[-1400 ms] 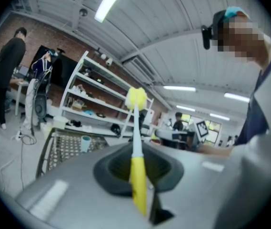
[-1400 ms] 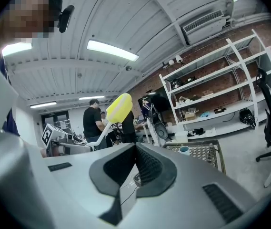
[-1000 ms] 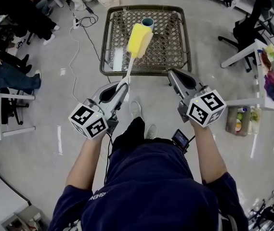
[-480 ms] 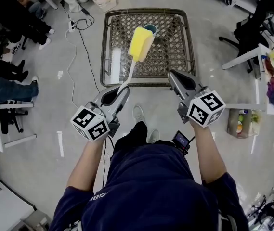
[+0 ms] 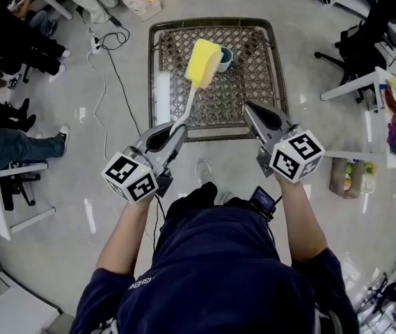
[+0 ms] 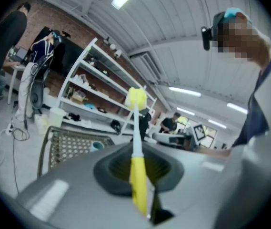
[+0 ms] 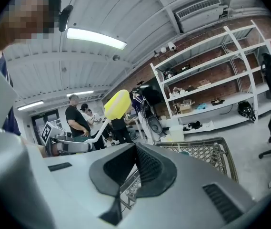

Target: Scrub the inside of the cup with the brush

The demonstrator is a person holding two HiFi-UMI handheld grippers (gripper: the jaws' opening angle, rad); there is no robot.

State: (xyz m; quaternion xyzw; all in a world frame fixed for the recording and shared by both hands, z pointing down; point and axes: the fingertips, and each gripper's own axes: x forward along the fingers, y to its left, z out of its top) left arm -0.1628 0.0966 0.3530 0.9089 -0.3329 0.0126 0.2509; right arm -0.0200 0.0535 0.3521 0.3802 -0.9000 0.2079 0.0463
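Item 1: left gripper (image 5: 178, 126). I am seeing it clenched on the lower stem of the long brush with a yellow sponge head, white neck and yellow plastic handle (image 5: 201, 64). In the left gripper view the yellow handle (image 6: 138, 180) is sitting pinched between the two dark pads, and the sponge head (image 6: 136, 98) is standing up and away from the jaws.

Item 2: right gripper (image 5: 248, 108). I am reading its jaws as pressed together with nothing between them; in the right gripper view the ribbed pads (image 7: 142, 168) are meeting face to face. It is hovering over the near edge of the table, well apart from the brush.

Item 3: small teal cup with a white inside (image 5: 226, 58). It is standing upright on the square table with a brown woven top and dark metal frame (image 5: 250, 83), toward the far side. In the head view the sponge head is covering the cup's left part; the left gripper view is showing the cup (image 6: 97, 146) far below the sponge, not touching it.
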